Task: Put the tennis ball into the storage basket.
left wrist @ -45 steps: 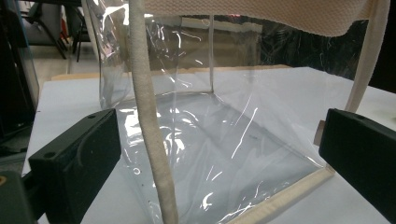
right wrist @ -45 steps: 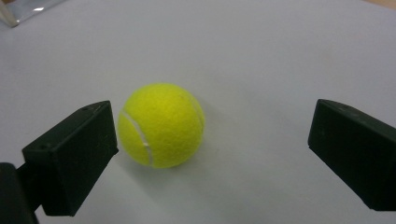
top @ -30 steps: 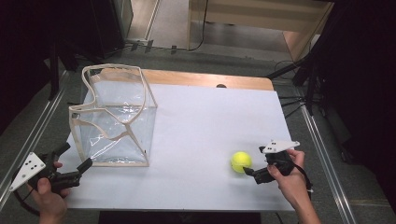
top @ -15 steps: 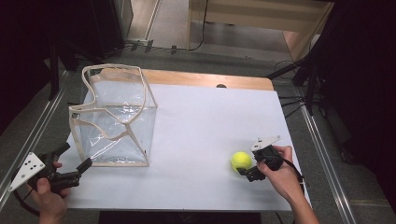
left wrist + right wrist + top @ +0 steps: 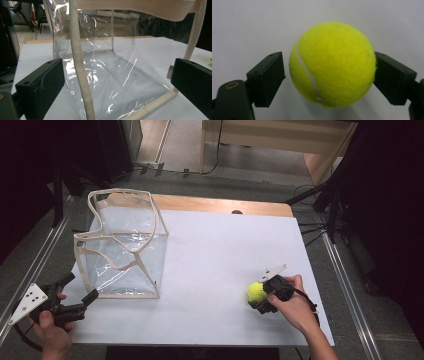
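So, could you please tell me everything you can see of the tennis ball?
The tennis ball is bright yellow-green and fuzzy, with one curved white seam down its left face in the right gripper view. It rests on the white table, near the front right. The right gripper straddles it: one jaw appears to touch its side, the other stands just clear, so it is not yet clamped. It looks whole and clean but for a few small dark specks.

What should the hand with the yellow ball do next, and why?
Probably close the right gripper on the tennis ball. The ball sits between the jaws: one touches it, the other stands a sliver off, so it isn't gripped yet. It rests on the white table.
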Motion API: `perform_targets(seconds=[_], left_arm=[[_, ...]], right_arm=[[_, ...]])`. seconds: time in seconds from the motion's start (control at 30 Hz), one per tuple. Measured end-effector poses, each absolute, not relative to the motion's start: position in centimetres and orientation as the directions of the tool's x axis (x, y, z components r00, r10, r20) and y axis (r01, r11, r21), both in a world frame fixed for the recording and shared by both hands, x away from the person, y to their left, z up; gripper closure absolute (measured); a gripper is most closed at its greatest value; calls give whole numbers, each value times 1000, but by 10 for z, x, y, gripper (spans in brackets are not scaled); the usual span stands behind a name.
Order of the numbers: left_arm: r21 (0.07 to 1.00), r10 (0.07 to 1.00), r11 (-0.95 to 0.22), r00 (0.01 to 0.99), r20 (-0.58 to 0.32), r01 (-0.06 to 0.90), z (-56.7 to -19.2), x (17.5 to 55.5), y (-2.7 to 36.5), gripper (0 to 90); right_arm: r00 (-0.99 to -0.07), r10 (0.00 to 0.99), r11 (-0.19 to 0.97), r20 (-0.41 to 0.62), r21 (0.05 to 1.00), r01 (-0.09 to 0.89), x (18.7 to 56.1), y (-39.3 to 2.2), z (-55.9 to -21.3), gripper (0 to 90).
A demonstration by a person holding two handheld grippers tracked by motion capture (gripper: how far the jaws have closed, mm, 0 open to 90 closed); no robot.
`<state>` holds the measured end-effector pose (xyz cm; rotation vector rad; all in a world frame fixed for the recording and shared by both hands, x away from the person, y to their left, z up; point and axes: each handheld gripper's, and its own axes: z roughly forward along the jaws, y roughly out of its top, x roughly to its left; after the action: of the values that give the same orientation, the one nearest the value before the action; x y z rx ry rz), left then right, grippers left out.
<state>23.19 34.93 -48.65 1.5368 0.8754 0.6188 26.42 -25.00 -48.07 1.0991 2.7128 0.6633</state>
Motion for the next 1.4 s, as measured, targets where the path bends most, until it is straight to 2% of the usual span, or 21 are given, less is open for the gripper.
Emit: perform_targets(seconds=[0.1,0.37,0.97,1.4], left_arm=[[983,812,-15,575,-94,183,-486,232,349,0],[983,813,-14,575,-95,183,-486,232,349,0],[983,812,-17,576,-94,184,-486,232,350,0],[983,808,-18,581,-93,182,-486,232,349,0]], right_arm=[[-715,699,634,22,445,633,265,-250,-481,190],[-711,703,635,14,439,636,268,-249,-482,212],[-719,695,645,13,428,632,273,-246,-481,232],[-747,665,666,21,437,605,280,-233,-459,233]])
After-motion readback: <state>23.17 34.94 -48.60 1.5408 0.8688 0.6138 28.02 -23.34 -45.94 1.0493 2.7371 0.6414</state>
